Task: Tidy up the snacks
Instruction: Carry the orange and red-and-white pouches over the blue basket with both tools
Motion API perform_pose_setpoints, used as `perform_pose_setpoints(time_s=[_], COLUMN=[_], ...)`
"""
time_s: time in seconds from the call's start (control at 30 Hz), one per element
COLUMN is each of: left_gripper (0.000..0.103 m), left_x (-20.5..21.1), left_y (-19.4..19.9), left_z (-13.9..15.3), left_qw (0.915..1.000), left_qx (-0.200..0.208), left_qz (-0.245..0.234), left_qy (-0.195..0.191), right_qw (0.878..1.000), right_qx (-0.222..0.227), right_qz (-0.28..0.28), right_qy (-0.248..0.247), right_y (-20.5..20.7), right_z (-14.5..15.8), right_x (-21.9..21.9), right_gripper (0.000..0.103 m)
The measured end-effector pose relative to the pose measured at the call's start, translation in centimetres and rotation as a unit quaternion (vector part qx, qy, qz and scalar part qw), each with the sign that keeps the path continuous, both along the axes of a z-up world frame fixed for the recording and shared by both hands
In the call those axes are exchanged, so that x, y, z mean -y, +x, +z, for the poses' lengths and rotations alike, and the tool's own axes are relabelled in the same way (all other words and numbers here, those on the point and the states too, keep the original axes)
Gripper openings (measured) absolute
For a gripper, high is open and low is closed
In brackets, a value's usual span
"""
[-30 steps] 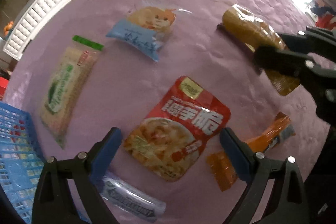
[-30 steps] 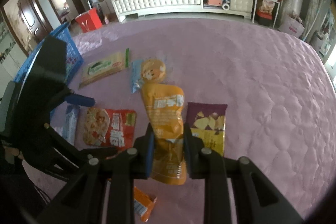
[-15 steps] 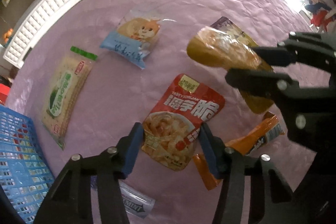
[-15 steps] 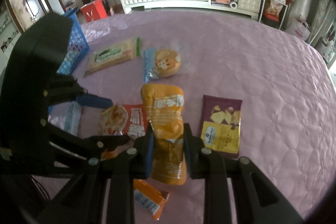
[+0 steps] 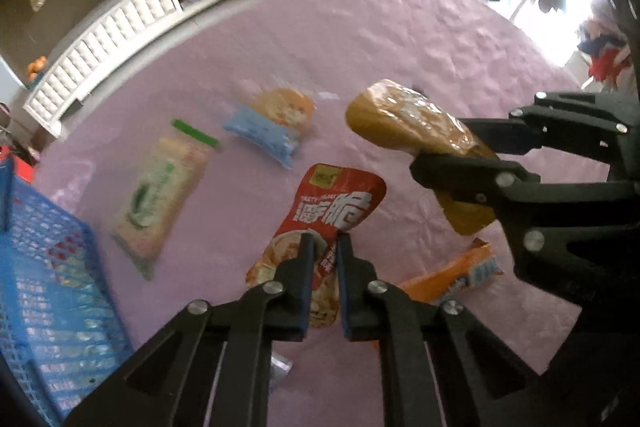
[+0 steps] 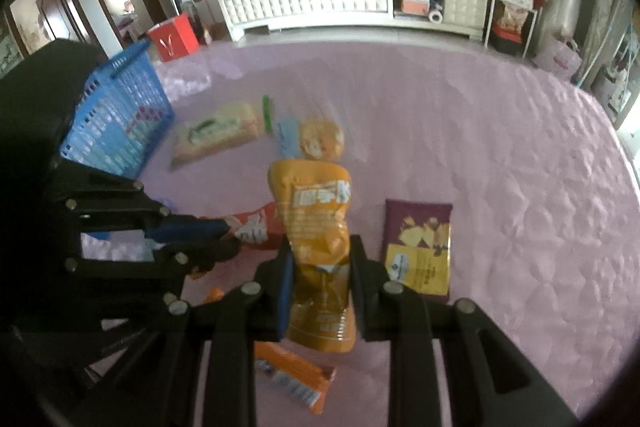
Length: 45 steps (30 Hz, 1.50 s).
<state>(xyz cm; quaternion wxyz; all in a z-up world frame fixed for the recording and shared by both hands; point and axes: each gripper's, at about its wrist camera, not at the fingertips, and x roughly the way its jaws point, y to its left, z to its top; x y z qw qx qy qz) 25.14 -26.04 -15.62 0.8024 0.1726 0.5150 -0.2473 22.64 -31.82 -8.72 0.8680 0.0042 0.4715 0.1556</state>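
Snack packets lie scattered on a pink quilted tabletop point(image 6: 500, 147), and each gripper holds one.

Left gripper point(image 5: 325, 247): jaws closed on the red pouch point(image 5: 340, 203). The pads pinch the lower half of the pouch; its top end, with the printed label, stands out beyond the fingertips. In the right wrist view the same pouch point(image 6: 256, 227) shows at the tip of the left gripper point(image 6: 230, 239).

Right gripper point(image 6: 320, 259): jaws clamped on the yellow pouch point(image 6: 316, 227). The pouch is gripped about its middle, with its top end past the fingertips and its bottom end hanging back between the fingers. In the left wrist view the yellow pouch point(image 5: 412, 123) is held clear of the tabletop by the right gripper point(image 5: 452, 147).

Items resting on the tabletop:
- purple packet point(image 6: 418, 251), just beside the right gripper;
- orange packet point(image 6: 296, 383), below the right gripper's fingers;
- pale cracker packet point(image 5: 160, 195) with a green end strip;
- blue-and-orange bag point(image 5: 276, 121), near the cracker packet.

Blue basket point(image 6: 120, 123): at the left edge of the tabletop, near the cracker packet.
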Motion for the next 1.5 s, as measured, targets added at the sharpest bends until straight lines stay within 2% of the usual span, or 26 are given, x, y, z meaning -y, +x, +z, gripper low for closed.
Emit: perform_pose_setpoints(time_s=[0.2, 0.43, 0.57, 0.77, 1.0, 1.23, 1.5], left_gripper=[0.009, 0.009, 0.009, 0.009, 0.009, 0.009, 0.010], left_x=[-4.6, -10.6, -14.3, -20.0, -26.0, -30.1, -31.9], left_y=[-0.9, -3.3, -4.6, -5.6, -5.9, -5.4, -4.3], left_z=[5.0, 11.5, 14.3, 16.2, 16.1, 12.4, 8.4], left_qw=[0.9978, 0.9896, 0.9849, 0.9782, 0.9717, 0.9727, 0.9754], left_qx=[0.042, 0.091, 0.118, 0.145, 0.145, 0.106, 0.055], left_qz=[0.032, 0.065, 0.081, 0.115, 0.165, 0.192, 0.198], left_qy=[-0.041, -0.090, -0.097, -0.094, -0.088, -0.075, -0.080], right_qw=[0.999, 0.996, 0.994, 0.991, 0.988, 0.987, 0.987], right_qx=[0.042, 0.088, 0.104, 0.115, 0.110, 0.086, 0.059], right_qz=[0.003, 0.028, 0.040, 0.067, 0.109, 0.135, 0.146], right_qy=[-0.006, -0.020, -0.013, -0.003, -0.011, -0.022, -0.043], right_y=[-1.4, -3.0, -3.6, -3.7, -3.4, -2.5, -1.8], right_z=[5.0, 10.2, 12.0, 13.6, 13.4, 11.3, 8.9], right_x=[-1.6, -6.1, -9.0, -13.4, -19.2, -22.9, -25.3], right_gripper=[0.029, 0.029, 0.029, 0.029, 0.029, 0.029, 0.029])
